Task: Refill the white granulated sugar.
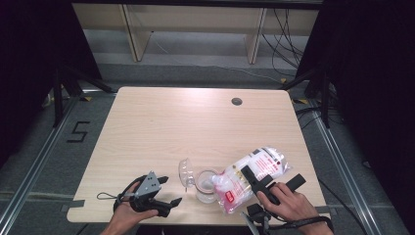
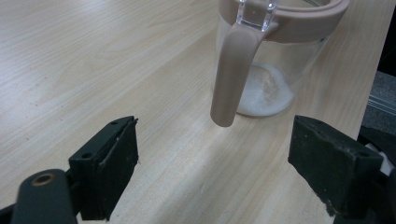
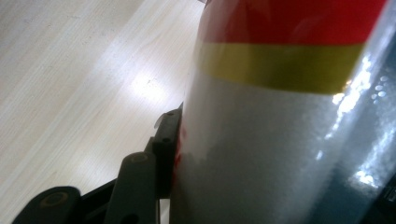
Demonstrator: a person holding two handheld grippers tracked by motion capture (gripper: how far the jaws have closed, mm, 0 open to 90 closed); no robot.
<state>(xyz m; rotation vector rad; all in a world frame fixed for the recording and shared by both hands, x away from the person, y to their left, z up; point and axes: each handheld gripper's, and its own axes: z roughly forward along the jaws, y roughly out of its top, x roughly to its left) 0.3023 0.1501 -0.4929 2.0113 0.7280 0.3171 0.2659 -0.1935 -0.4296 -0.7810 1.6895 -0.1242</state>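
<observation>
Right gripper [image 1: 255, 182], lower right, clamps the soft, slippery bag [image 1: 249, 178] mid-body above the jar [image 1: 206, 185]; left gripper [image 1: 164, 193] is spread, empty.

Jar [image 1: 207, 185] sits on table [image 1: 161, 127] near your front edge, its lid [image 1: 184, 172] hinged open to its left. Bag [image 1: 249, 178] lies tilted w/ its mouth over jar, right of it, clamped in your right gripper [image 1: 264, 183]. Left gripper [image 1: 166, 191] rests left of jar, apart, jaws wide. Powder [image 2: 266, 91] in jar bottom.

Between the black fingers [image 3: 163, 140], the bag [image 3: 280, 116] shows white with red and yellow bands; the jar [image 2: 275, 70] is clear, pinkish-beige rimmed; the tabletop [image 1: 195, 122] is pale woodgrain.
</observation>
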